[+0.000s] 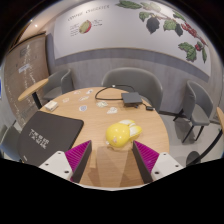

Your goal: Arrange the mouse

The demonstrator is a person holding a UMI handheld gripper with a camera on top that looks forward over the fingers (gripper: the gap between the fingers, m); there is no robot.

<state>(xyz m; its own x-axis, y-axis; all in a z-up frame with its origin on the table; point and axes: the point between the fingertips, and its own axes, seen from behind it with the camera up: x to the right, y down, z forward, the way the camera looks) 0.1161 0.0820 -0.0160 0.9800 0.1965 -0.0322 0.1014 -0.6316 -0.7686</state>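
Hand-held gripper (112,158) spread wide, grasping nothing. Rounded yellow plastic mouse (123,133) sits on round wooden tabletop (100,110), just ahead between the fingers, beside black rectangular mat (45,133). Risk: curved shell slipping sideways under off-centre closure.

Yellow mouse (122,133) on round wooden table (95,115), just ahead of the open gripper (113,158), black mat (45,135) left, chairs beyond

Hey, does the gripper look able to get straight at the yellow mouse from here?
Probably yes. The yellow mouse lies on the round table just ahead of the gripper, whose jaws stand open, with nothing between them. The black mat lies off to the side.
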